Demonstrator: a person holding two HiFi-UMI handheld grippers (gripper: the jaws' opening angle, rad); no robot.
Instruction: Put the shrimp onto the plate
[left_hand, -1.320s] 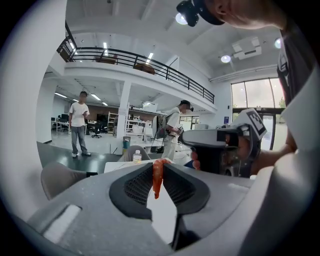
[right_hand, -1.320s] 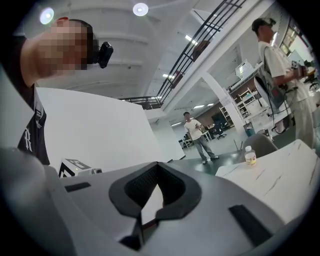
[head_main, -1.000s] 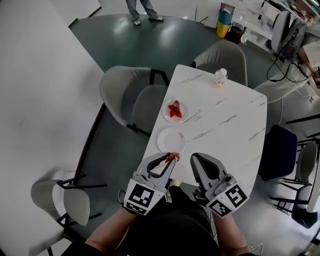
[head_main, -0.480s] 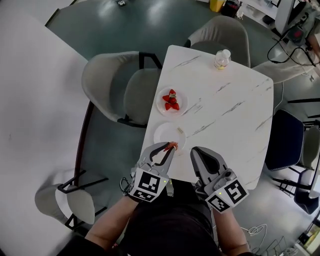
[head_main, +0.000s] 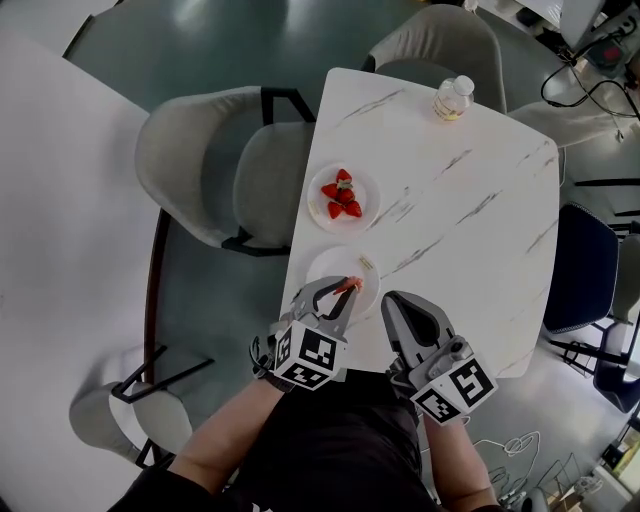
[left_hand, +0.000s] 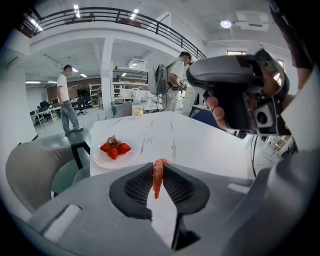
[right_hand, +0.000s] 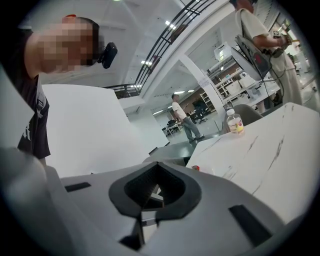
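Observation:
An orange-pink shrimp (head_main: 347, 286) hangs pinched between the tips of my left gripper (head_main: 348, 291), which is shut on it. It is over the near rim of an empty white plate (head_main: 324, 267) at the table's left edge. In the left gripper view the shrimp (left_hand: 158, 176) dangles tail-down between the dark pads, with the gripper (left_hand: 158, 169) above white tabletop. My right gripper (head_main: 393, 304) is beside it to the right at the table's near edge, jaws together with nothing held. In its own view the right gripper (right_hand: 155, 168) shows only empty pads.
A second plate (head_main: 366, 205) with strawberries (head_main: 341, 196) sits just beyond the empty one. A small bottle (head_main: 452, 98) stands at the far edge of the white marble table (head_main: 470, 230). Grey chairs (head_main: 215, 165) flank the table. People stand far off in the hall.
My left gripper has carried the shrimp forward from the table's near edge to over the near rim of the empty plate. The right gripper has stayed beside it.

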